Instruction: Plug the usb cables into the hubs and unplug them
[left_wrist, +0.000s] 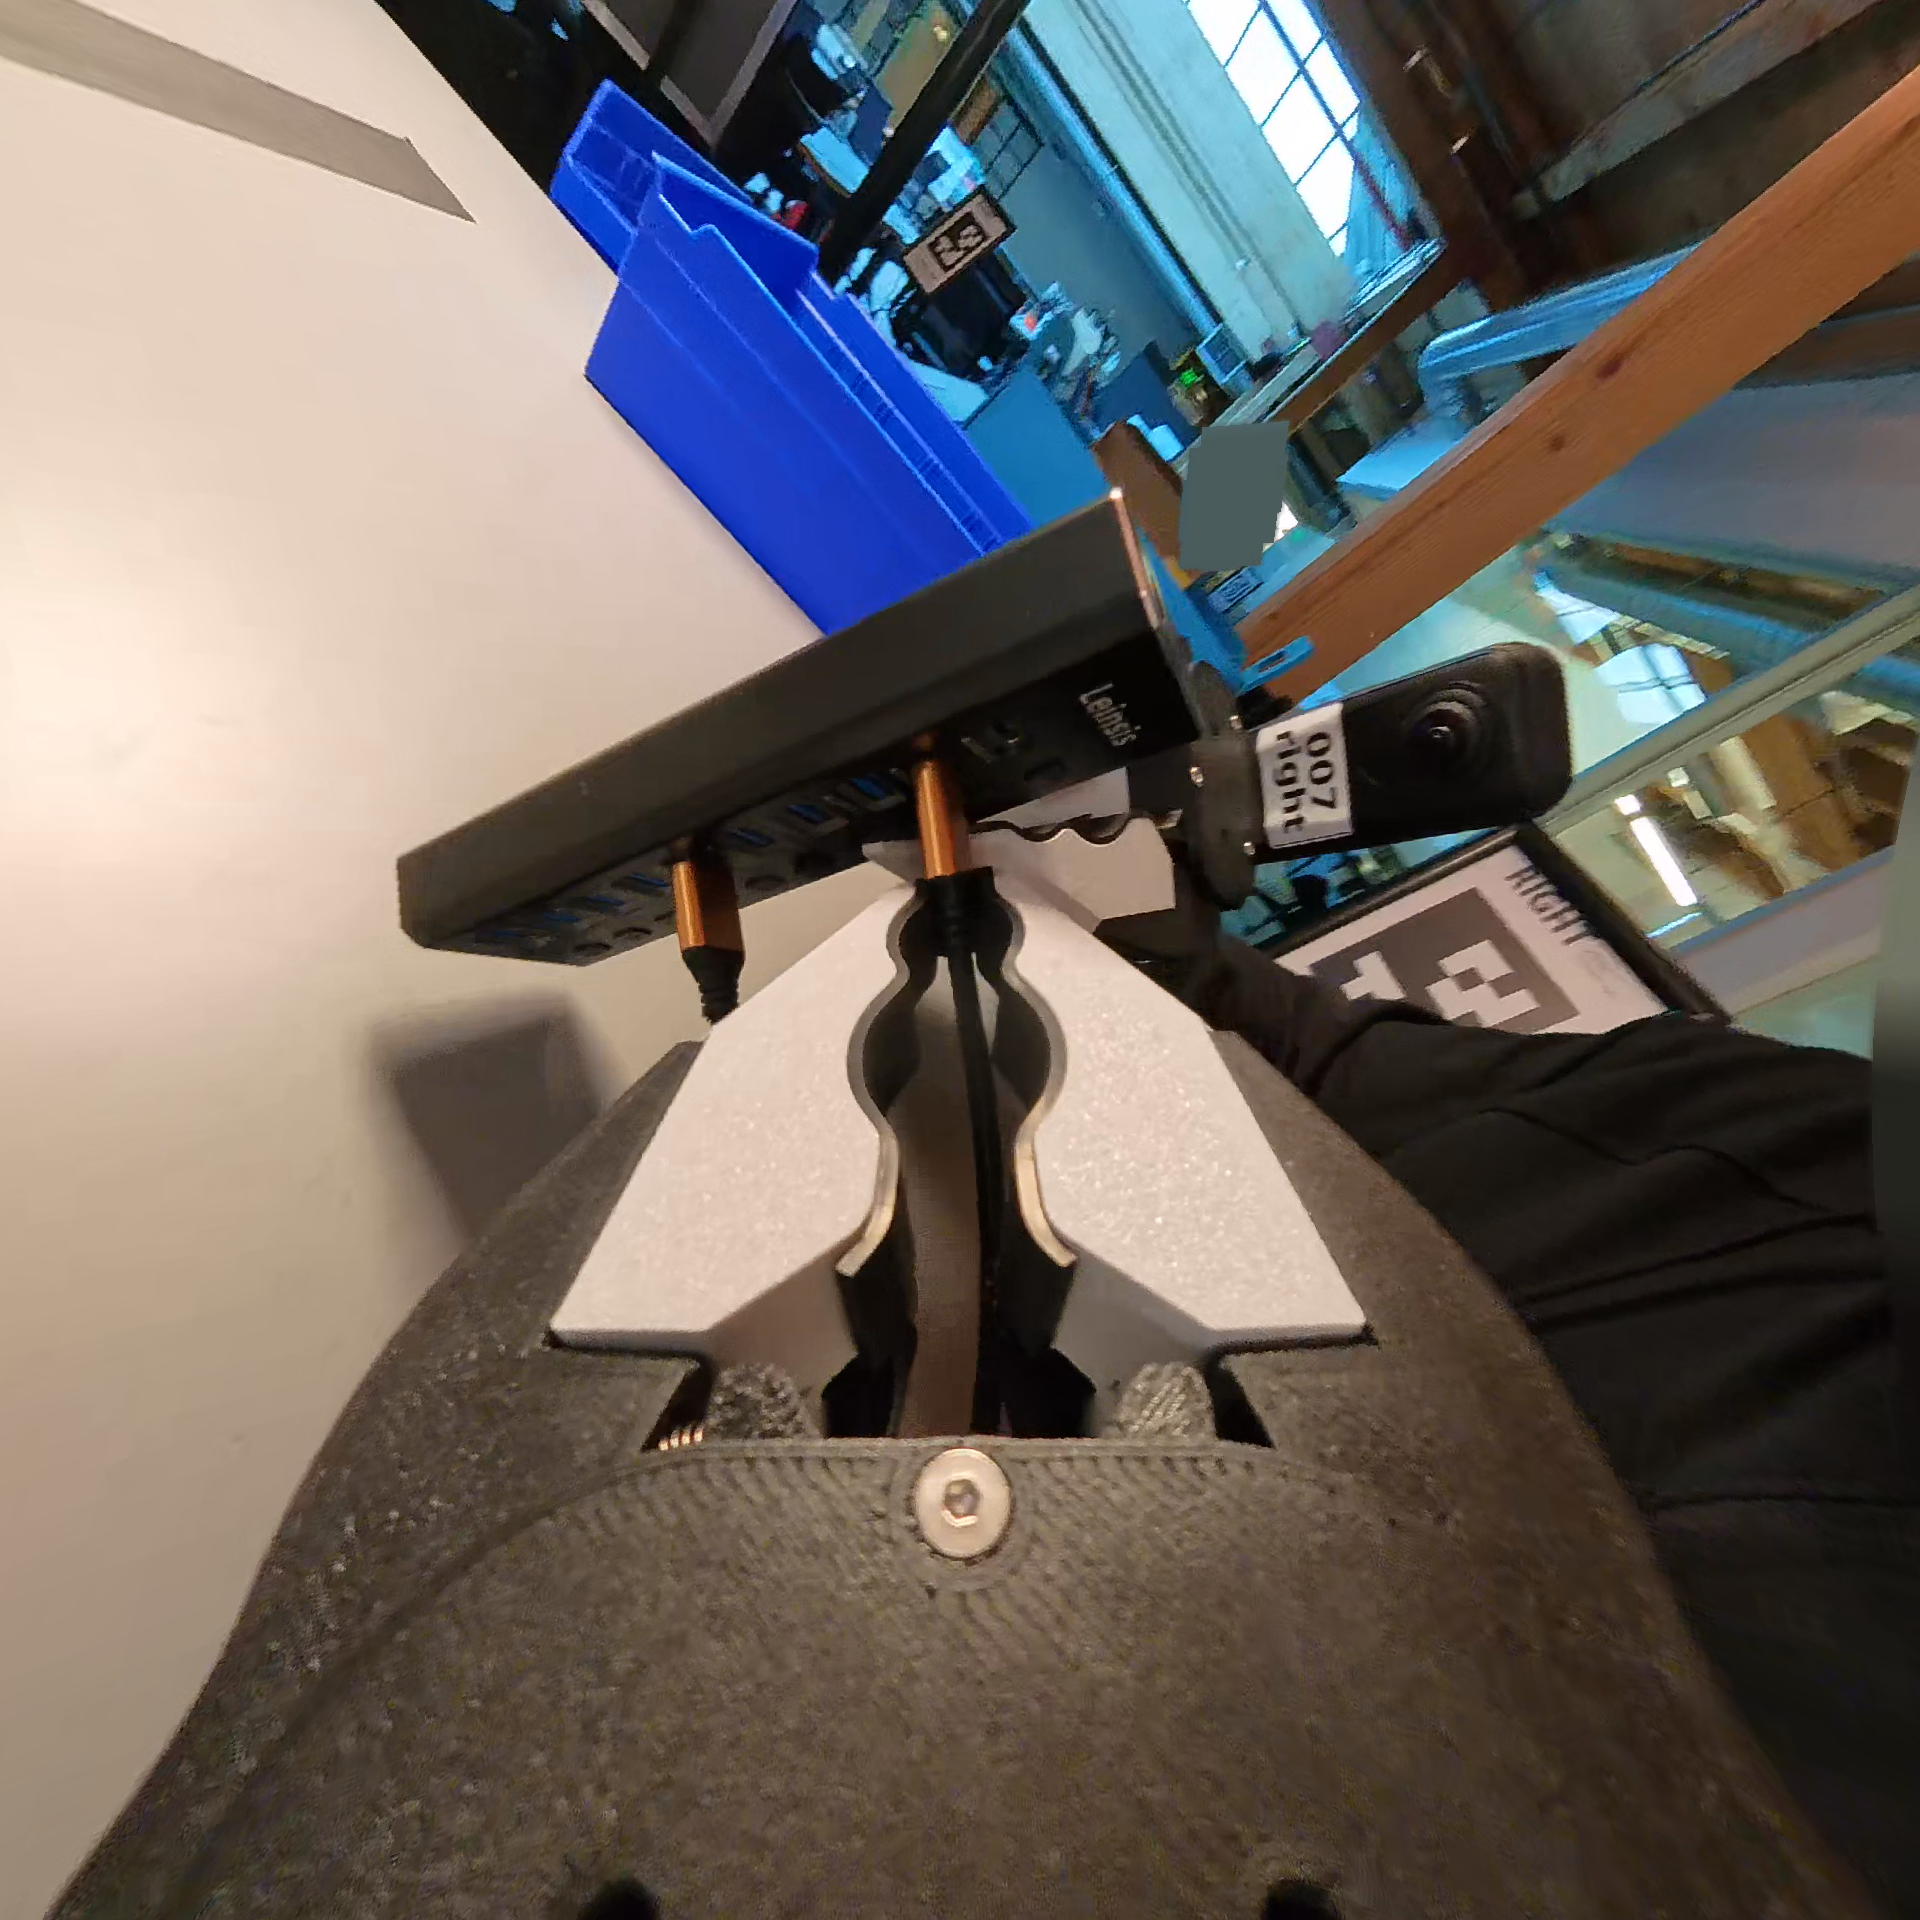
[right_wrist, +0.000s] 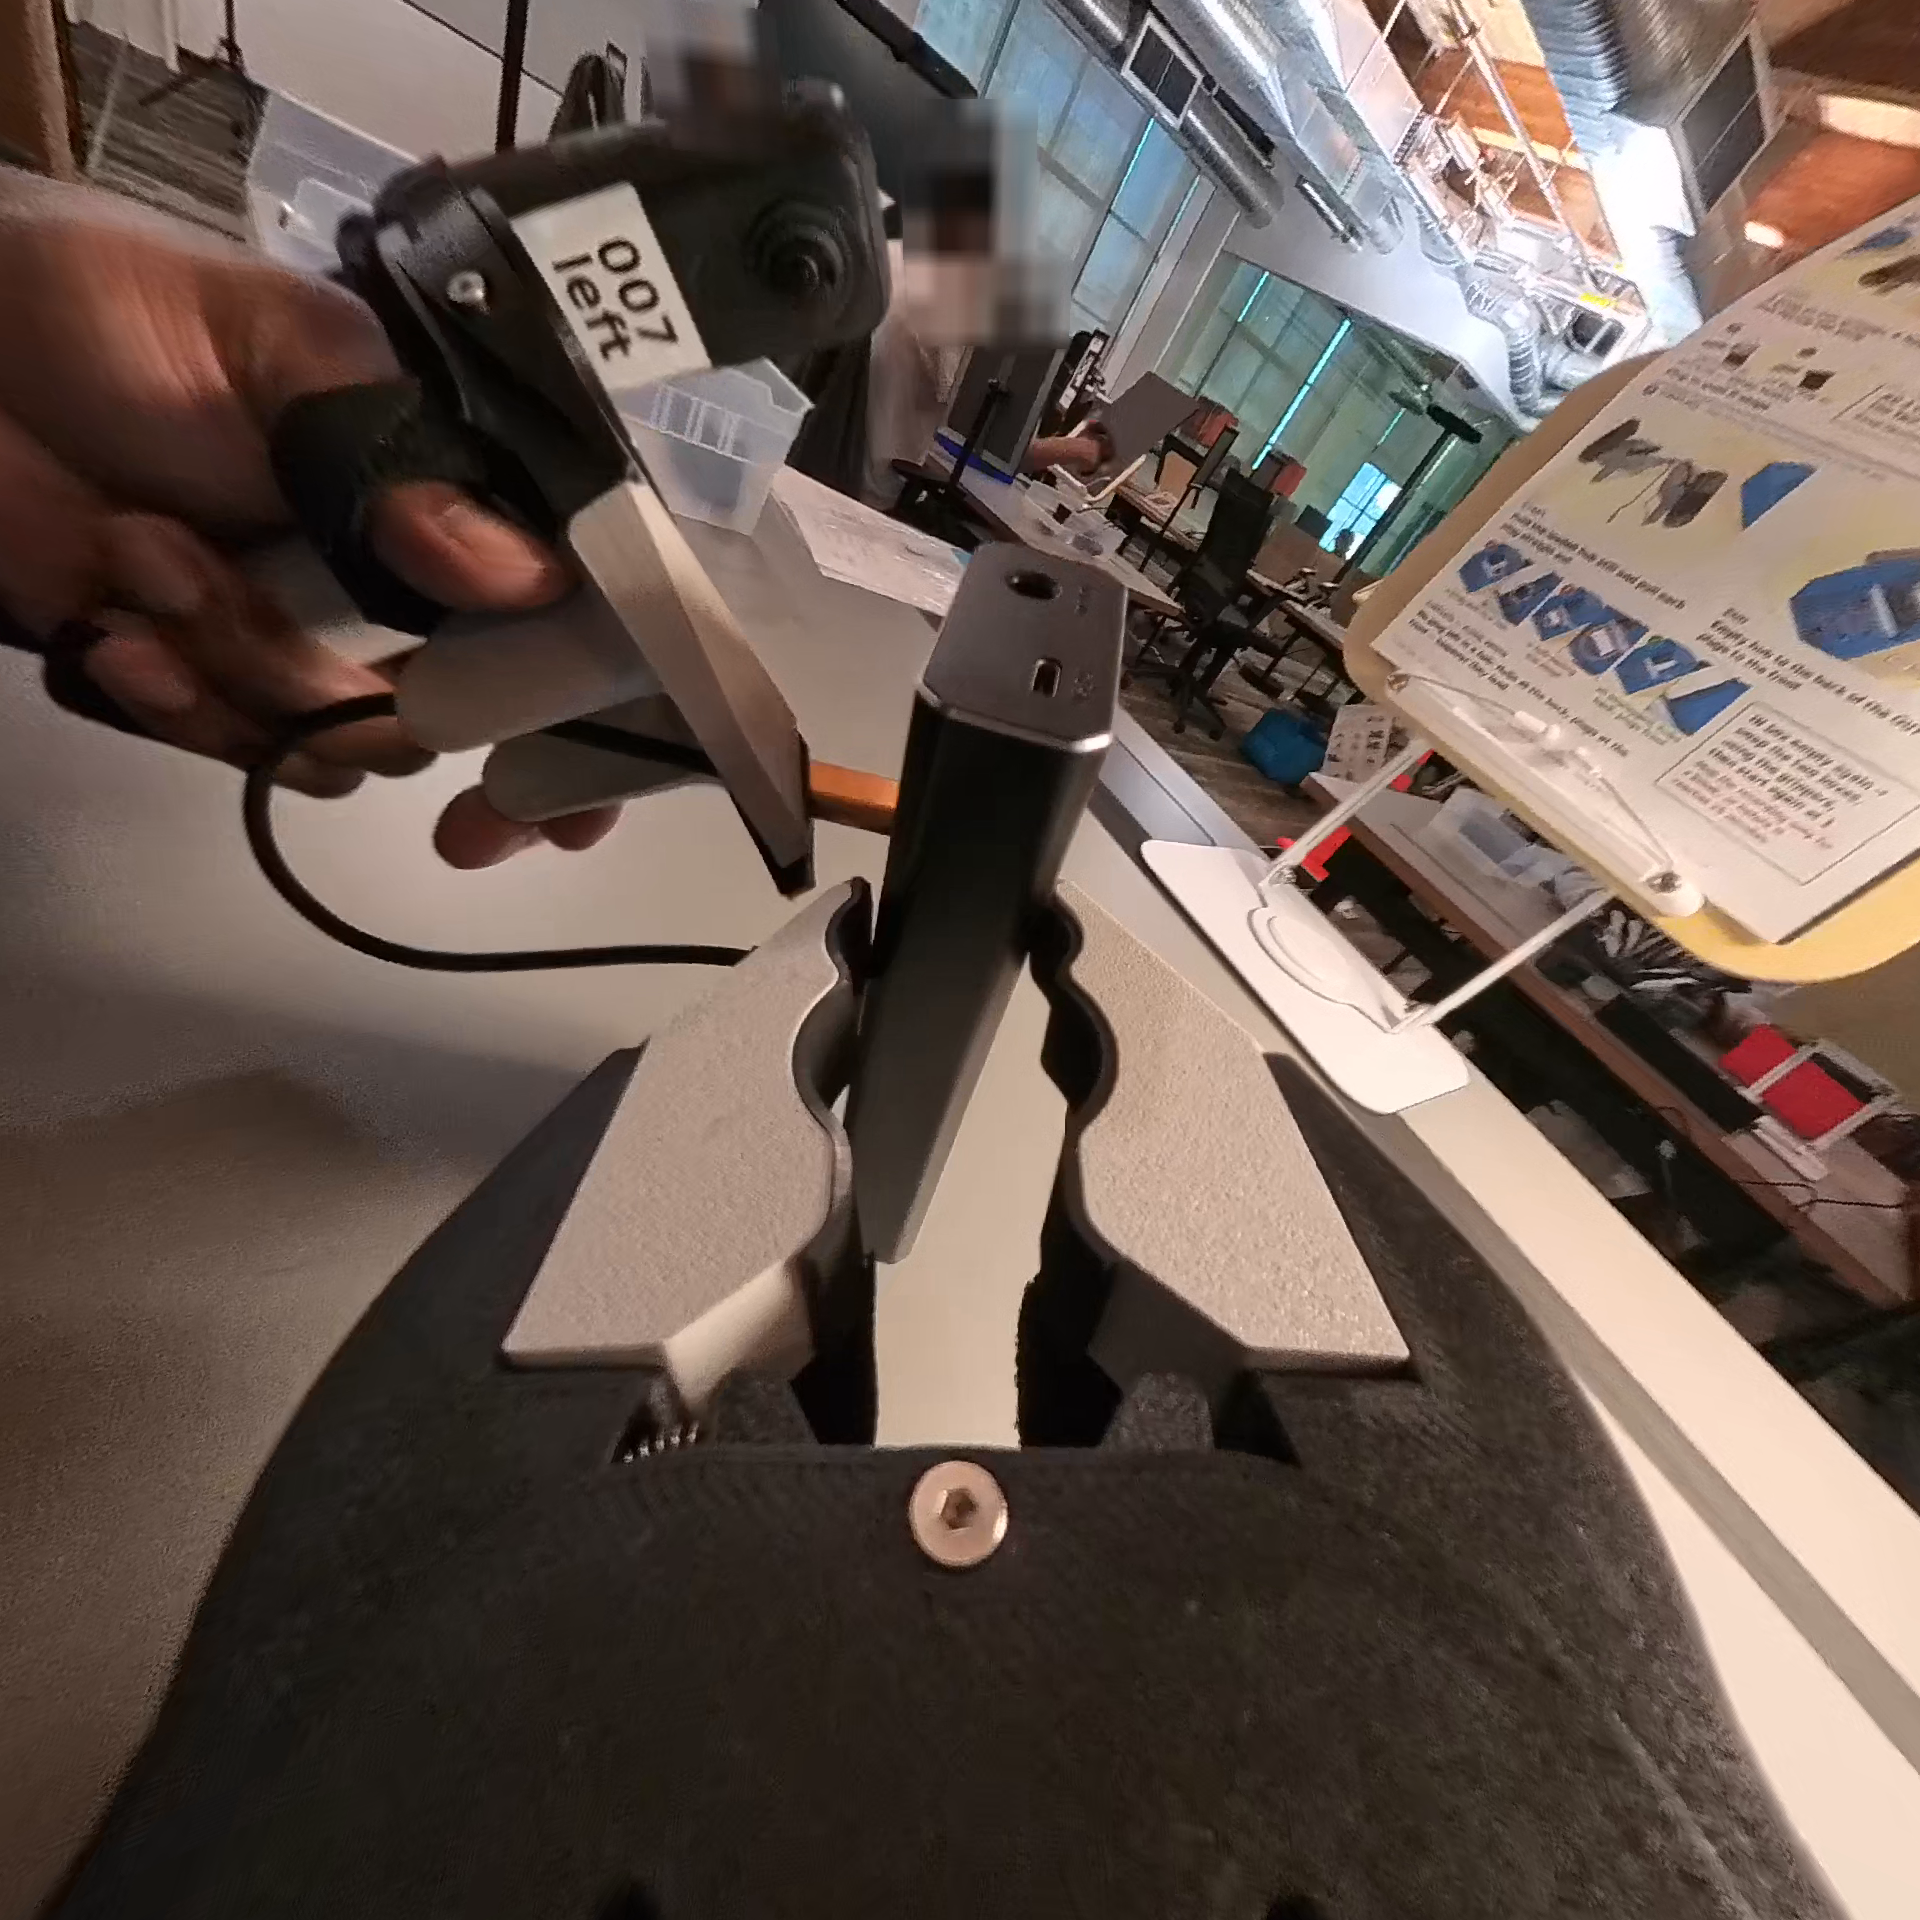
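Observation:
A long black USB hub (left_wrist: 779, 727) is held off the white table (left_wrist: 208, 520), tilted. My right gripper (right_wrist: 951, 935) is shut on one end of the hub (right_wrist: 997, 779); it also shows behind the hub in the left wrist view (left_wrist: 1081, 842). Two orange USB plugs sit in the hub's ports. My left gripper (left_wrist: 948, 899) is shut on the black collar of one orange plug (left_wrist: 938, 821), and its black cable (left_wrist: 982, 1143) runs back between the fingers. The second orange plug (left_wrist: 704, 912) is in a port further along, untouched. The right wrist view shows the left gripper (right_wrist: 795, 842) at the held plug (right_wrist: 854, 795).
Blue plastic bins (left_wrist: 790, 416) stand on the table beyond the hub. An instruction sheet on a wire stand (right_wrist: 1662, 623) stands near the table's right edge (right_wrist: 1558, 1247). A clear plastic container (right_wrist: 727, 436) sits further back. The cable (right_wrist: 312, 914) loops over the table. Less than 4 cm separates the two grippers' tips.

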